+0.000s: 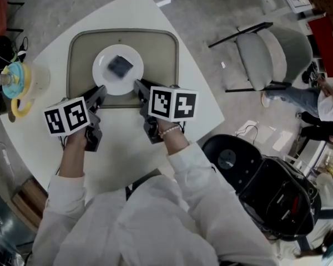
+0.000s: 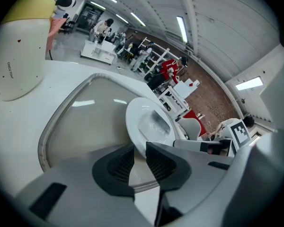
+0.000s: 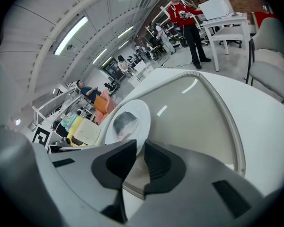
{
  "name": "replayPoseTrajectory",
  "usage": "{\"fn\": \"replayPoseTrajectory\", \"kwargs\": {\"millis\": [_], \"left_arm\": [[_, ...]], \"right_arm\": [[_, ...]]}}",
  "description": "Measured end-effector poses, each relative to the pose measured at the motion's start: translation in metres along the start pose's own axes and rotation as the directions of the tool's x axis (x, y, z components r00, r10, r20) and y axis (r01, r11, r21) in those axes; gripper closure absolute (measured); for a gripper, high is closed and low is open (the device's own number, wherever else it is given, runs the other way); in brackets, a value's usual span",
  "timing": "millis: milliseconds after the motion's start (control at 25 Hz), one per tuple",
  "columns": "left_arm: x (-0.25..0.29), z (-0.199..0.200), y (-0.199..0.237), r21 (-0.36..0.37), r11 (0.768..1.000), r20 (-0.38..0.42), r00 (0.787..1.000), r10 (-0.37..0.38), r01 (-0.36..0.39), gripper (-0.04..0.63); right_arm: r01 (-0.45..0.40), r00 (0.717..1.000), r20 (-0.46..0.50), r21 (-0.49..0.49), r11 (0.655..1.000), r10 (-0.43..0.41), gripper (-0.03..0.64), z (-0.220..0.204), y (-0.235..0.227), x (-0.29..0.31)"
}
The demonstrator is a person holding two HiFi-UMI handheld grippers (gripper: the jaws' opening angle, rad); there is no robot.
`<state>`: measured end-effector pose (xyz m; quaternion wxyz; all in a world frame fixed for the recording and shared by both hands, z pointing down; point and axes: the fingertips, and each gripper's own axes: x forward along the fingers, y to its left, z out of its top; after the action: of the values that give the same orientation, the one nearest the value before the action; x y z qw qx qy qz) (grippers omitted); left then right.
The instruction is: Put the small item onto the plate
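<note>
Reckon the small dark item point(image 1: 120, 66) light, flat and probably limp, lying mid white plate point(image 1: 102, 75) on the tray point(image 1: 162, 54); take it gently by a free edge; note left gripper point(image 1: 102, 91) and right gripper point(image 1: 137, 85) each nipped narrowly on the plate's near rim

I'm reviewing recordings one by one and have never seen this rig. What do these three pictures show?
No robot: a person holds a two-jaw gripper in each hand; the marker cubes are part of them. The head view looks down from the person's head; the two gripper views look along each gripper's jaws. On the white table lies a tray with a white plate, and a small dark item already sits on the plate. The left gripper and the right gripper each appear closed on the plate's near rim.
</note>
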<state>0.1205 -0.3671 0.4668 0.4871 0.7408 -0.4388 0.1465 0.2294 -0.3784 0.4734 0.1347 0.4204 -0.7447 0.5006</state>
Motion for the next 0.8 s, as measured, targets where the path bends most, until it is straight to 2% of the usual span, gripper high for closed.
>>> {"fn": "replayPoseTrajectory", "kwargs": {"millis": [400, 520, 800], "left_arm": [[0.007, -0.003, 0.008, -0.02, 0.999, -0.04, 0.999, 0.029, -0.03, 0.526], [0.008, -0.003, 0.008, -0.021, 0.998, -0.05, 0.997, 0.06, -0.062, 0.526], [0.009, -0.005, 0.004, -0.038, 0.995, -0.036, 0.995, 0.093, -0.094, 0.525]], "right_arm": [[0.056, 0.997, -0.053, -0.03, 0.998, -0.058, 0.558, -0.002, -0.004, 0.01], [0.092, 0.993, -0.065, -0.05, 0.995, -0.095, 0.558, -0.003, -0.006, 0.011], [0.131, 0.99, -0.047, -0.095, 0.987, -0.136, 0.554, -0.001, -0.008, 0.005]]}}
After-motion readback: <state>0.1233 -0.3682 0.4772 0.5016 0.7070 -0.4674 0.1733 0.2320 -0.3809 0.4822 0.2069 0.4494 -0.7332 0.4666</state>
